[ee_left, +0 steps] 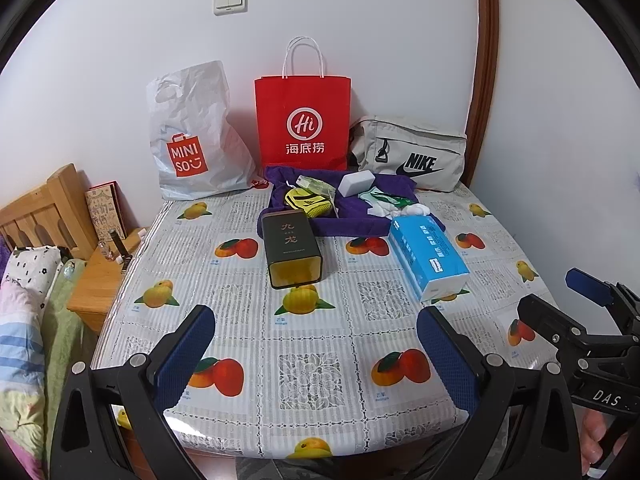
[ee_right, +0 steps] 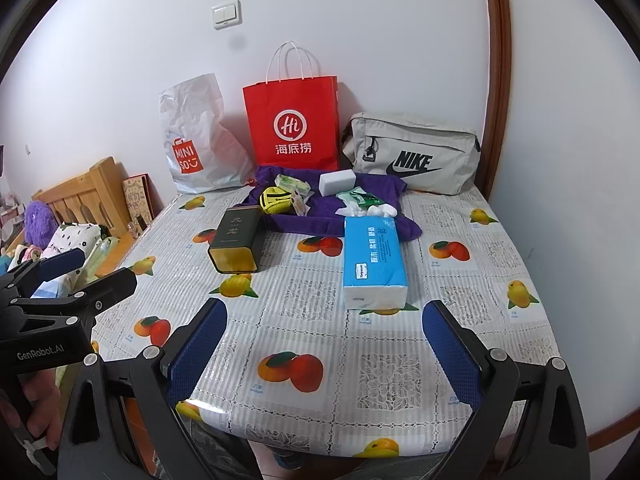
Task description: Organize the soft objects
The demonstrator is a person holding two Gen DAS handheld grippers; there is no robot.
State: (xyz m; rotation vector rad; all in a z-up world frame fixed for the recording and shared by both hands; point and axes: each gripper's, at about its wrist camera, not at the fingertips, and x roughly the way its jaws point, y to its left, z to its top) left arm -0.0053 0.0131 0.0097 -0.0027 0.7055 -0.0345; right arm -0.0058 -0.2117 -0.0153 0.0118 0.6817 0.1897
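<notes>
Lying in the middle of the frame, the blue tissue pack (ee_right: 374,262) is seen with its long axis running from the near table edge toward the far wall, one short white end facing the camera. Just left of it, the dark tea tin (ee_right: 237,242) is laid on its side, its gold end turned toward the viewer and its long axis angled slightly left. Behind both, a purple towel (ee_right: 320,216) is spread flat, and on it are scattered a yellow mesh item (ee_right: 274,201), a white sponge block (ee_right: 337,182) and small white and green packets (ee_right: 362,202).

Along the far edge, against the white wall, three bags are stood: a white Miniso bag (ee_right: 192,140) at upper left, a red paper bag (ee_right: 294,128) at centre, and a grey Nike pouch (ee_right: 412,154) at right.

The table (ee_right: 320,340) is covered by a glossy cloth printed with fruit. A wooden bed frame (ee_right: 80,196) and bedding are seen at the left edge, a light switch (ee_right: 227,14) on the wall, and a brown door frame (ee_right: 498,80) at upper right.

The left gripper (ee_left: 316,354) is held over the near table edge, its blue-padded fingers wide apart and empty. The right gripper (ee_right: 324,350) is likewise held spread and empty.
</notes>
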